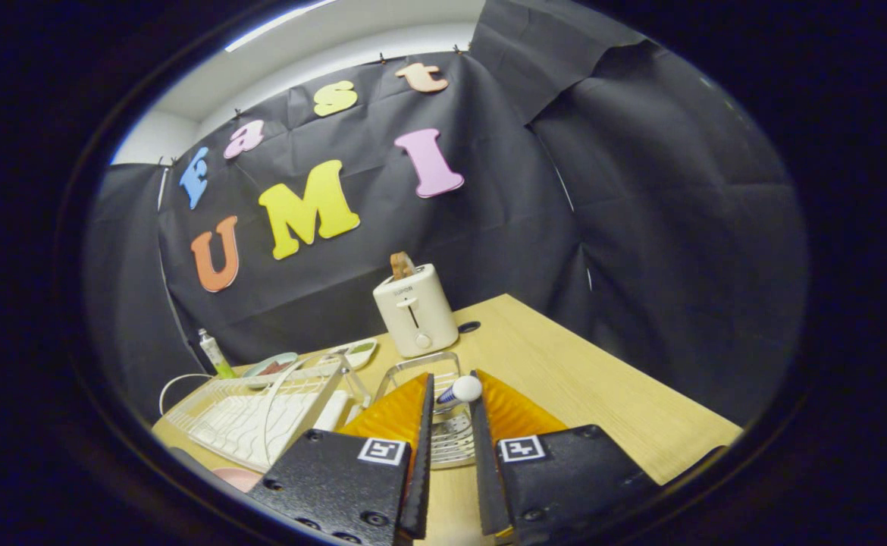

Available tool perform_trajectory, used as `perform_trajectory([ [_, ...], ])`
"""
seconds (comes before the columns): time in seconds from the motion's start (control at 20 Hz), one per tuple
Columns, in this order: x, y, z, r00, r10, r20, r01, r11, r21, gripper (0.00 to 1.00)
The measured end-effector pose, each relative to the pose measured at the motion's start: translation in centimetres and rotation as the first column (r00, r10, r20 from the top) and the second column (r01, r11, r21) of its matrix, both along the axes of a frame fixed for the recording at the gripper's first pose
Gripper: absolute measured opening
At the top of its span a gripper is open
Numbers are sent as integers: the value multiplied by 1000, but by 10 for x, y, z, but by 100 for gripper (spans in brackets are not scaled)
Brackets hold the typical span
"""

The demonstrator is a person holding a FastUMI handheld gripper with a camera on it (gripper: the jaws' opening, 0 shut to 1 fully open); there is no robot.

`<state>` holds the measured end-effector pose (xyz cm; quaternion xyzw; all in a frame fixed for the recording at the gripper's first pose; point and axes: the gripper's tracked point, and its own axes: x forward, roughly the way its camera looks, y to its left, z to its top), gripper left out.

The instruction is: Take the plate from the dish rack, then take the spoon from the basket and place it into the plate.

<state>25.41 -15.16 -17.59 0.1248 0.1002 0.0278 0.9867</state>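
The hand-held gripper [452, 398] is hovering above the tabletop [595, 379] with its two orange fingers [398, 409] drawn close but still parted by a narrow gap; whether both are pressing on anything I cannot tell. The spoon [461, 390] is showing right at the fingertips, its white rounded end and bluish part lying in the gap, nearer the right finger; it is looking small, light, stiff and glossy, probably ceramic or hard plastic, so it is likely to slip or swivel under a pinch on the rounded end and may chip if dropped; taking it across the narrower stem, square between the pads, seems the safer hold.

Just below and beyond the fingertips the wire basket [447, 440] is sitting on the tabletop, its rim arching behind the spoon. To its left the white dish rack [246, 417] is standing, with a thin wire hoop rising over it; a pinkish rounded edge beside the left finger's black body may be the plate [235, 478], but it is too little to say. Beyond the rack two shallow dishes [352, 353] and a small tube [214, 354] are lying near the wall; behind the basket a cream toaster [415, 311] is standing with a slice of toast [402, 265] poking out.
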Motion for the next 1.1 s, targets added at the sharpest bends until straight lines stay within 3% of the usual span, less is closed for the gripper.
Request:
perform_trajectory([
  [0.2,-1,10,11,998,39,-47,-43,994,-100,26],
  [0.45,2,20,45,1000,26,4,-25,972,-234,19],
  [0.8,-17,31,81,996,-16,85,40,957,-288,18],
  [1.1,-51,49,136,984,2,179,42,968,-247,18],
])
